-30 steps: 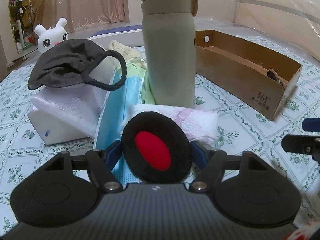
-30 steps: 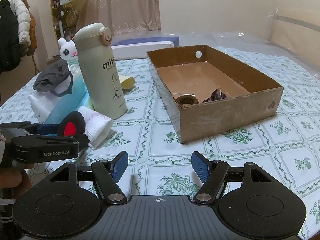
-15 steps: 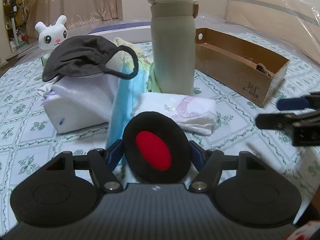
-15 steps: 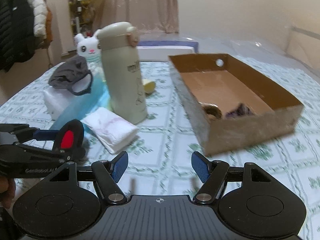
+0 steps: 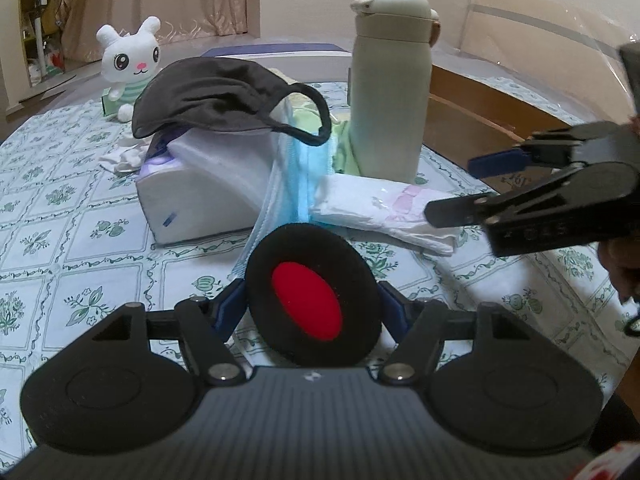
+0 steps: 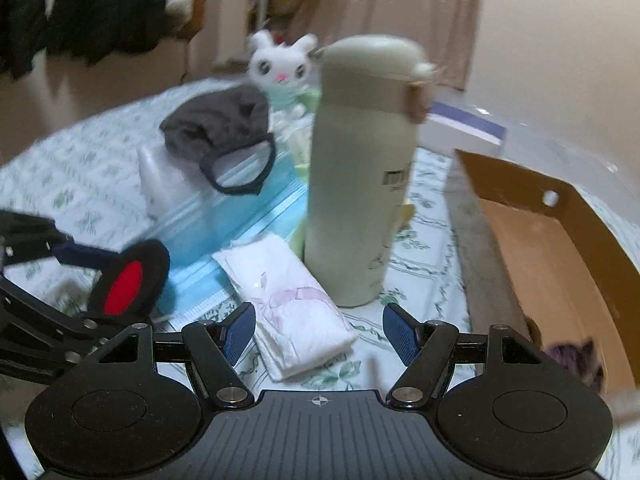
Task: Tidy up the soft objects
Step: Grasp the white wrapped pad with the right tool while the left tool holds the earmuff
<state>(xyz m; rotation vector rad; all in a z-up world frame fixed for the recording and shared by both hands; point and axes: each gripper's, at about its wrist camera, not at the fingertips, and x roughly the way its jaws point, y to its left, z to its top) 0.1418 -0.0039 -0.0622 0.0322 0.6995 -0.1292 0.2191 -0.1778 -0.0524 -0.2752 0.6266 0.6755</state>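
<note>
My left gripper (image 5: 312,304) is shut on a round black pad with a red centre (image 5: 312,294), held above the table; the pad also shows in the right wrist view (image 6: 128,280). My right gripper (image 6: 319,332) is open and empty, just above a folded white tissue pack (image 6: 296,304), which also lies in the left wrist view (image 5: 380,212). A black cloth mask (image 5: 216,96) lies on a white package (image 5: 208,188). Blue surgical masks (image 6: 236,220) lean beside it. A white plush rabbit (image 5: 130,60) sits at the back.
A tall beige flask (image 6: 360,176) stands upright just behind the tissue pack. An open cardboard box (image 6: 560,248) with a dark purple item (image 6: 576,360) inside lies to the right. A flat white and blue box (image 6: 460,128) lies at the back. The tablecloth (image 5: 60,240) has a green floral print.
My right gripper has swung left, from facing the cardboard box to hovering over the tissue pack, still open. My left gripper has drawn back a little with the black and red pad.
</note>
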